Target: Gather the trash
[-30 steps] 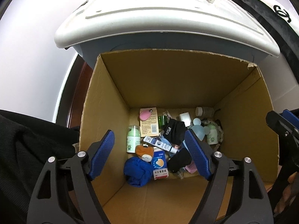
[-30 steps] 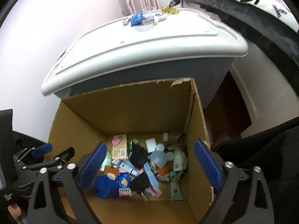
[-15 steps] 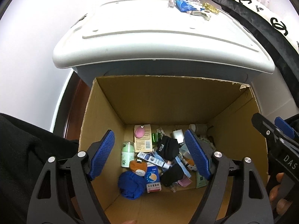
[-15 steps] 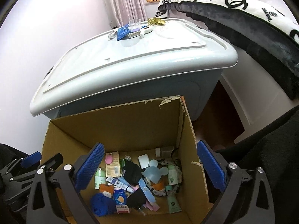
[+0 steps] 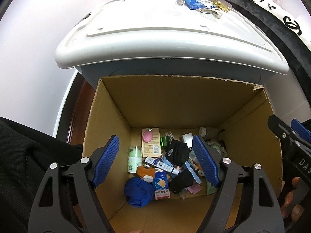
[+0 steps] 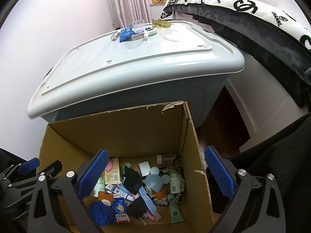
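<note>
An open cardboard box [image 5: 175,101] [image 6: 116,134] stands on the floor against a grey storage bin. On its bottom lies a trash pile [image 5: 165,161] [image 6: 136,184] of tubes, small bottles, a black cloth, a blue sock ball [image 5: 139,191] and a blue-and-white carton [image 5: 161,184]. My left gripper [image 5: 155,138] hangs open over the box's left half, with nothing between its blue pads. Above the right half, my right gripper [image 6: 156,150] is open and empty too. Neither touches the box or the trash.
The bin's white lid [image 5: 155,29] [image 6: 136,58] carries a blue packet [image 6: 126,32], a clear cup [image 6: 138,25] and a gold hair clip [image 6: 161,23] at its far end. A black-and-white cushion [image 6: 252,15] overhangs at the right. Dark sleeves [image 5: 29,155] flank both views.
Both views have tipped upward: the box sits lower in frame and more of the bin lid's top shows. Both pairs of jaws stand as wide as before, still empty.
</note>
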Available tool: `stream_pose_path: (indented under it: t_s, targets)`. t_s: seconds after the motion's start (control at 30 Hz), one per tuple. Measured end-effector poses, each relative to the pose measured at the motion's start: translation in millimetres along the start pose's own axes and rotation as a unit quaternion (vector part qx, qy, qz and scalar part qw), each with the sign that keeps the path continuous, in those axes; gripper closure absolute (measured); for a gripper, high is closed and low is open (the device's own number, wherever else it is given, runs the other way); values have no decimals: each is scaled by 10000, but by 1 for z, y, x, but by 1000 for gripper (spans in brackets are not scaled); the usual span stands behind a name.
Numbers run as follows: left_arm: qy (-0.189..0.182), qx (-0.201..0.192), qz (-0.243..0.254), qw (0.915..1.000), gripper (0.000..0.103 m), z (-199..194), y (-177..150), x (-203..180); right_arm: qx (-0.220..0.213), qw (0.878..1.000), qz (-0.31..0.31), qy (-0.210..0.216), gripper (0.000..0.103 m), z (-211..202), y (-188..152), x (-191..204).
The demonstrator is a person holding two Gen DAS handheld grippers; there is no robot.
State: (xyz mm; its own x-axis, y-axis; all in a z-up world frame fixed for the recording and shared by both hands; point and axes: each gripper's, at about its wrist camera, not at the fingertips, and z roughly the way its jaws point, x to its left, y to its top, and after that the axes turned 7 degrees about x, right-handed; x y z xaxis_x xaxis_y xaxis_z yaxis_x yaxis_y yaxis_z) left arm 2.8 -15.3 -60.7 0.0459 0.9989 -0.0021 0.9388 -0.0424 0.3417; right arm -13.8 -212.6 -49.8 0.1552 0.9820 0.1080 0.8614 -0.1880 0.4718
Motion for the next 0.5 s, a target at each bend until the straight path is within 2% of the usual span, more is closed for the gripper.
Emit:
stream_pose_path:
  t_s: [0.5]
  targets:
    - [159, -51, 53, 9998, 27, 1, -1, -2, 31, 10000, -31, -23, 5, 1, -1, 2]
